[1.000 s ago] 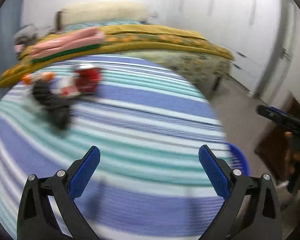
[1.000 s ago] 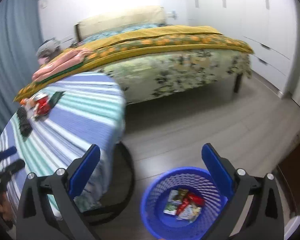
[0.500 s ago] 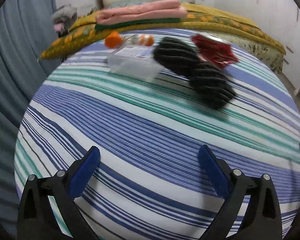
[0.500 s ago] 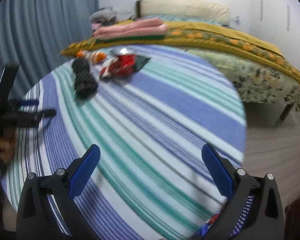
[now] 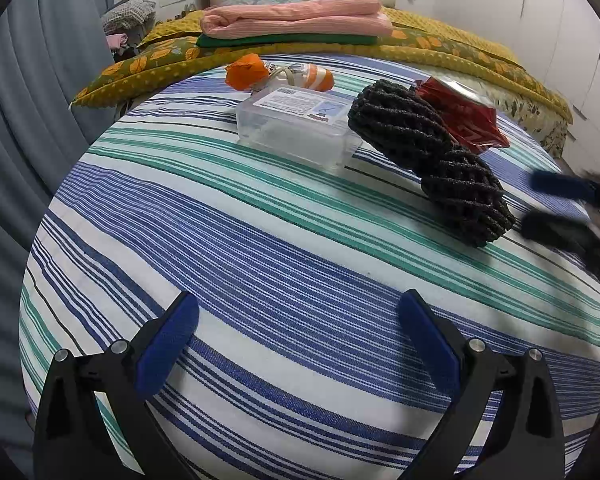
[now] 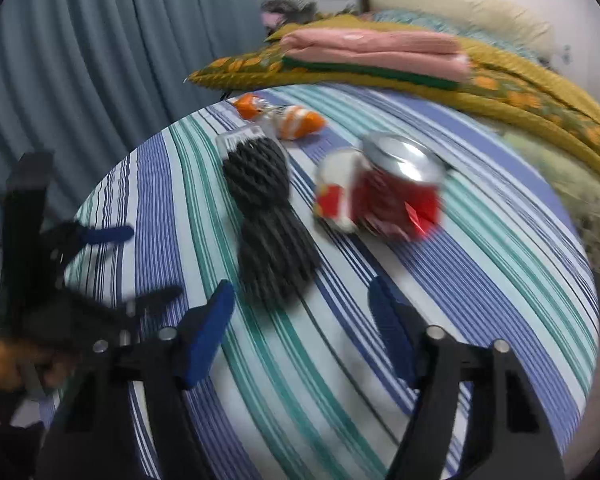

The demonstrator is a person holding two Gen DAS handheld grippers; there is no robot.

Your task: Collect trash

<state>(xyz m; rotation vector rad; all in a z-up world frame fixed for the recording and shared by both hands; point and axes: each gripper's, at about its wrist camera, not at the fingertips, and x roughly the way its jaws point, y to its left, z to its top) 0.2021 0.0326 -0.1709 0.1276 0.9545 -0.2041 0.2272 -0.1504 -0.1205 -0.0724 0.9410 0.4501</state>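
box [image 5: 296, 128] label clear in left view only; right view blurred

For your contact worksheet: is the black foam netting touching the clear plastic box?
Cannot tell. In the left wrist view the black foam netting overlaps the clear plastic box edge; the right wrist view is blurred, hiding any gap.

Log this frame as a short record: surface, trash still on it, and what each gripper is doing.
surface: round table under a striped cloth, a bed behind it
trash on table: black foam netting; clear plastic box; red wrapper with a crushed can; orange wrappers
left gripper: open, empty, above bare cloth, short of the trash
right gripper: jaws have just been closing but remain apart, nothing between them; near end of the netting just ahead
image quality: right wrist view is motion-blurred
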